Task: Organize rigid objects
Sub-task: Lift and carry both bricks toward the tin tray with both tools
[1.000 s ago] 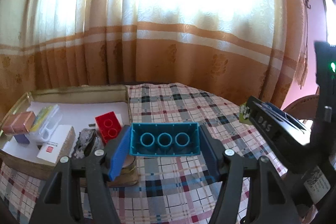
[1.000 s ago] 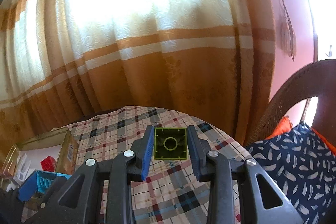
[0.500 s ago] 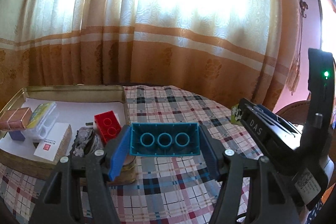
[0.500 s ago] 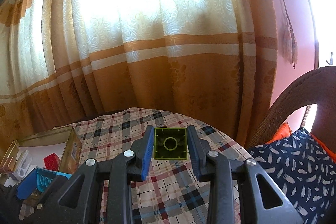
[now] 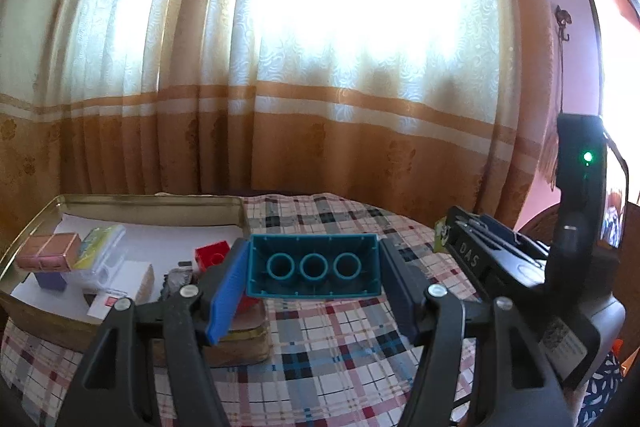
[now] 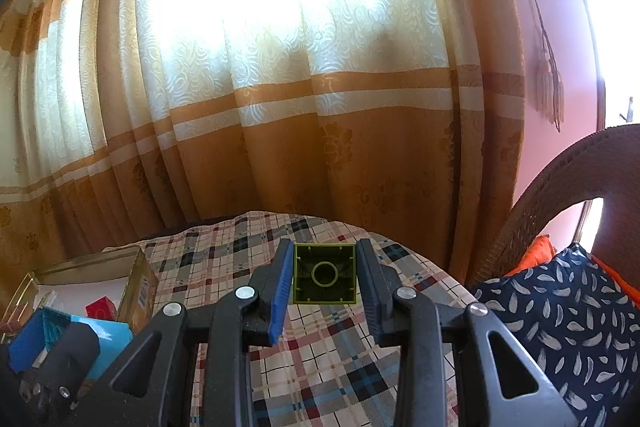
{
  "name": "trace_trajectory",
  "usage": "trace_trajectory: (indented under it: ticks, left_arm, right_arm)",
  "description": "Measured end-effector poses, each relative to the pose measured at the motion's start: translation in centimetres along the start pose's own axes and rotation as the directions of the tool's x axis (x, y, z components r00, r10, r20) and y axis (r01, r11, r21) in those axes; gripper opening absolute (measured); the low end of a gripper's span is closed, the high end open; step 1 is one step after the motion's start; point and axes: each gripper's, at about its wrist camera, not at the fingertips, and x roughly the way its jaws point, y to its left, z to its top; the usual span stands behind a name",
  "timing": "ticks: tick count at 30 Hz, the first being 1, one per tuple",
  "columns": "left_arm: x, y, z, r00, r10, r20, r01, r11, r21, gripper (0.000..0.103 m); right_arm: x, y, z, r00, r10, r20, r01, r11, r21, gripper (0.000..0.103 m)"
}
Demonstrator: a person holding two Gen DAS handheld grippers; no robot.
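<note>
Orange-banded curtains (image 5: 320,131) back a plaid tablecloth (image 5: 340,339). Above it, the left gripper (image 5: 314,267) clamps a teal brick (image 5: 314,265) beside the tray (image 5: 152,205); the right gripper (image 6: 325,277) clamps an olive brick (image 6: 325,277).

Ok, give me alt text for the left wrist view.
The left gripper holds a teal toy brick between its fingers, hollow underside facing the camera, above a plaid tablecloth. To its left sits a gold tray of small boxes and a red brick.
</note>
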Motion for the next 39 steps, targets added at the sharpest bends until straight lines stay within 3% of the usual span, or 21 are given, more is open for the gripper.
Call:
trace_trajectory:
  ticks: [10,18,26,39]
  left_arm:
    - [-0.2,4.0,0.7,0.992,0.125,0.005,-0.125,0.992,-0.028,0.064]
    - [-0.5,8.0,0.6,0.975,0.223,0.012,-0.222,0.973,-0.061,0.064]
    - [-0.5,10.4,0.7,0.964,0.266,0.004,-0.264,0.958,-0.109,0.064]
    - [-0.4,11.5,0.2,0.966,0.259,-0.025,-0.259,0.953,-0.157,0.064]
  right_arm:
    - [-0.1,0.4,0.1,1.0,-0.001,0.005,0.001,1.0,-0.019,0.034]
    - [-0.2,1.5,-0.2,1.0,0.019,-0.01,-0.02,0.998,-0.053,0.034]
    - [-1.6,4.3,-0.9,0.995,0.093,-0.033,-0.096,0.991,-0.097,0.034]
    - [-3.4,10.4,-2.3,0.97,0.236,-0.053,-0.241,0.96,-0.14,0.035]
